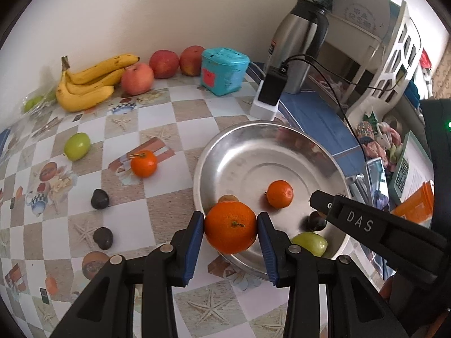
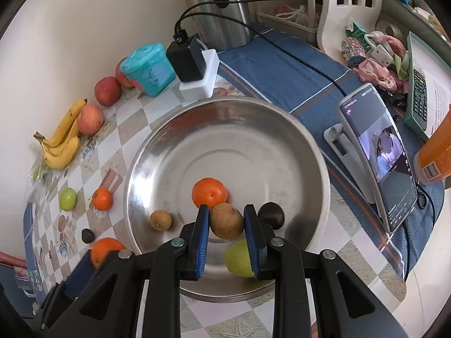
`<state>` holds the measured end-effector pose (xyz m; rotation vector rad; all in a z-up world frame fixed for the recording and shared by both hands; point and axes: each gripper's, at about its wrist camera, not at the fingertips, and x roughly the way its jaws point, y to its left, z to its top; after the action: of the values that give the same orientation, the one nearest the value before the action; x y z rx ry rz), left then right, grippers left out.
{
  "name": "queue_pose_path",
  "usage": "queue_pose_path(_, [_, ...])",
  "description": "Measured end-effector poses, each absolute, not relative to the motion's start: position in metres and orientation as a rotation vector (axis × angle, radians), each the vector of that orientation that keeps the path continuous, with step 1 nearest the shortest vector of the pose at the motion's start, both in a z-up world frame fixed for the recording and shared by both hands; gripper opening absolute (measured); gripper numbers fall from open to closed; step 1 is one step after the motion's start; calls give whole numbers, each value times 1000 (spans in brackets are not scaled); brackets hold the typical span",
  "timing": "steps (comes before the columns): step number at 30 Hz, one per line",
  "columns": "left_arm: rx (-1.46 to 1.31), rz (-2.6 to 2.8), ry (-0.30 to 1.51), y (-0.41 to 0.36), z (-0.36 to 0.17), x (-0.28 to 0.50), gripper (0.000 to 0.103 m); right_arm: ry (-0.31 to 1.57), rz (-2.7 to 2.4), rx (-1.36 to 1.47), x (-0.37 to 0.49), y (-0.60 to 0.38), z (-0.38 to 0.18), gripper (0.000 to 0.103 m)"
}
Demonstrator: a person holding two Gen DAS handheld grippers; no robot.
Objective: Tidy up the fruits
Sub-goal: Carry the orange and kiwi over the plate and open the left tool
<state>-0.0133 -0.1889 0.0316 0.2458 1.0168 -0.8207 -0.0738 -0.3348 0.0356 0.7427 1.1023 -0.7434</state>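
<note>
My left gripper (image 1: 230, 232) is shut on a large orange (image 1: 230, 231), held over the near left rim of a steel bowl (image 1: 222, 143). My right gripper (image 2: 227, 225) is shut on a round brown fruit (image 2: 227, 221) above the bowl's (image 2: 135, 169) near part. Inside the bowl lie a mandarin (image 2: 209, 193), a small brown fruit (image 2: 160, 219), a dark fruit (image 2: 271, 215) and a green fruit (image 2: 239, 259). The held orange (image 2: 105, 250) also shows at the lower left of the right wrist view. One black finger of the right gripper (image 1: 320, 198) reaches in from the right.
On the checked tablecloth left of the bowl lie a green fruit (image 1: 76, 146), a mandarin (image 1: 143, 163) and two dark fruits (image 1: 100, 198). Bananas (image 1: 84, 84), apples (image 1: 163, 63) and a teal box (image 1: 224, 70) line the wall. A phone (image 2: 377, 157) stands right of the bowl.
</note>
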Motion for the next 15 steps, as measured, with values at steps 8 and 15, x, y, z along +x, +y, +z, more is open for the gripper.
queue_pose_path(8, [259, -824, 1022, -194, 26, -16, 42, 1110, -745, 755, -75, -337, 31, 26])
queue_pose_path(15, [263, -824, 1022, -195, 24, -17, 42, 1102, -740, 763, -75, -337, 30, 26])
